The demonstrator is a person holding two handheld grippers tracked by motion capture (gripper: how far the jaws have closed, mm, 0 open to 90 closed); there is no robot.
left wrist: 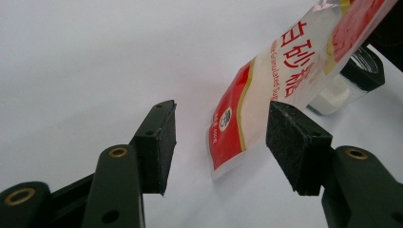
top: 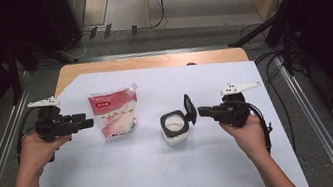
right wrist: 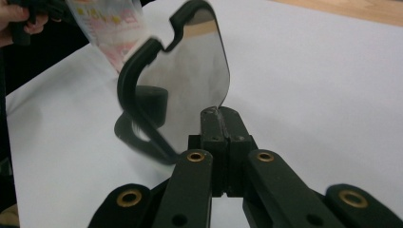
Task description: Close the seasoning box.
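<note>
Jar lid (right wrist: pixel 190 85) is clamped in the right tongs (right wrist: pixel 221 116) just beside the open jar (top: pixel 175 127); beyond the jar, the left tongs (left wrist: pixel 221 137) stand apart at the sugar pouch (top: pixel 113 114).

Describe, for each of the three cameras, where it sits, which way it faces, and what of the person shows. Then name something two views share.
High view: above the table, looking down; both forearms, left gripper, right gripper.
Left gripper view: on that gripper, facing the sugar bag; open jaws.
Right gripper view: on that gripper, facing the jar lid; jaws shut on its edge.
Shared: bag and jar.
</note>
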